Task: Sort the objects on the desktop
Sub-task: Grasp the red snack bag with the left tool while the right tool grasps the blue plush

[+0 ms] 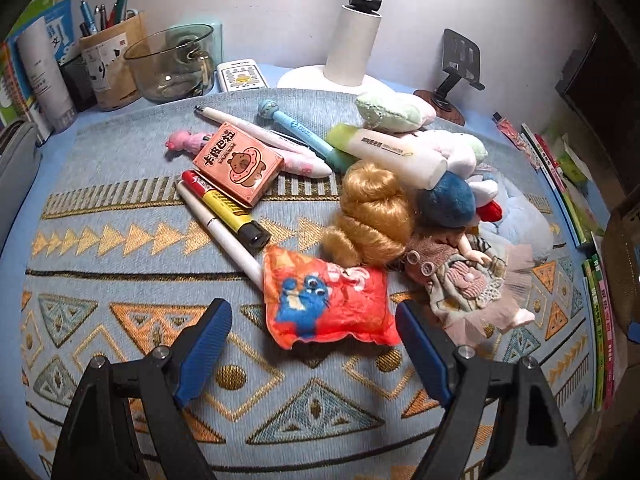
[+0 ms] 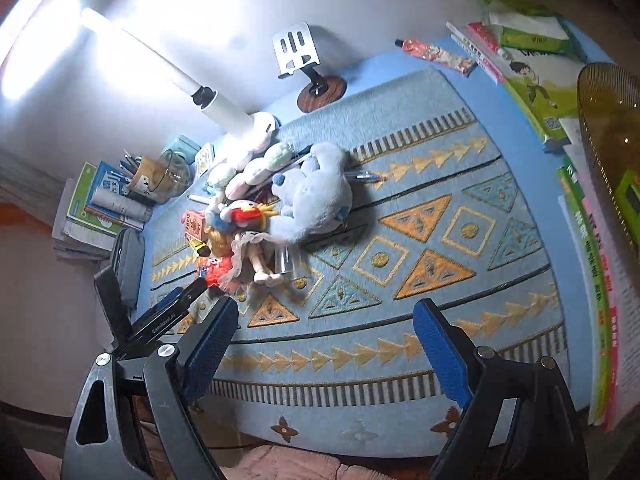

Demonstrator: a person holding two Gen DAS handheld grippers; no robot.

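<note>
A heap of small things lies on a patterned blue mat (image 1: 120, 264). My left gripper (image 1: 314, 328) hangs open just in front of a red pouch with a blue animal print (image 1: 326, 298), which lies between its blue pads untouched. Behind it are a blonde doll (image 1: 456, 272), a white pen (image 1: 222, 230), a red-yellow marker (image 1: 226, 208), a pink card box (image 1: 238, 162), more pens and plush toys. My right gripper (image 2: 324, 336) is open above bare mat (image 2: 400, 280), nothing between its fingers. The pile with a pale blue plush (image 2: 316, 196) lies farther back left.
At the back left stand a pen cup (image 1: 114, 54), a glass bowl (image 1: 172, 64), a remote (image 1: 242, 76) and books. A white lamp (image 1: 352, 40) and a phone stand (image 1: 460, 60) line the wall. Books (image 2: 588, 240) edge the right side. A grey case (image 2: 130, 264) lies at the left.
</note>
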